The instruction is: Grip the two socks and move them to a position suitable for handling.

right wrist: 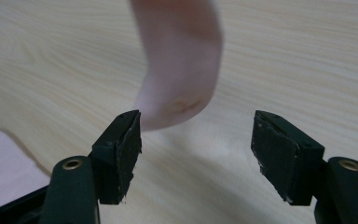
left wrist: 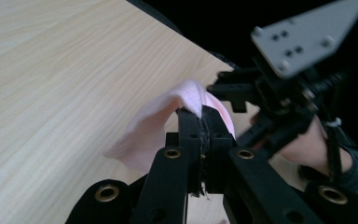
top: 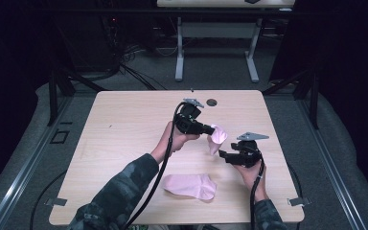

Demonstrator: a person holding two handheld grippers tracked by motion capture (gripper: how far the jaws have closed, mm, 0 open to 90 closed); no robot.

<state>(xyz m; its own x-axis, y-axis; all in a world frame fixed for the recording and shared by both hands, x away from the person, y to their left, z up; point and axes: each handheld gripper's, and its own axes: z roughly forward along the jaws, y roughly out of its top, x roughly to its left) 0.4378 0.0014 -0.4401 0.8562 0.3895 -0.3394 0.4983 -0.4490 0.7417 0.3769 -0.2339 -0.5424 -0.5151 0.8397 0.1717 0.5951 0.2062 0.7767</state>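
**Two pink socks, one lifted off the surface**

One pink sock (top: 217,138) hangs above the wooden surface (top: 124,124), pinched tight in the left gripper (left wrist: 200,122). The right gripper (right wrist: 196,140) sits just beside its dangling end, fingers (right wrist: 126,149) spread and holding nothing. A second pink sock (top: 190,185) lies flat nearby.

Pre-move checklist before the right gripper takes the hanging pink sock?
1. Left gripper shut on the hanging sock: ok.
2. Sock lifted off the table: ok.
3. Right gripper open: ok, jaws apart and empty.
4. Sock tip between the right jaws: not ok, it hangs just beyond them.
5. Second sock lies flat near the front edge, out of the way: ok.
6. Which end of the sock hangs down: cannot tell.
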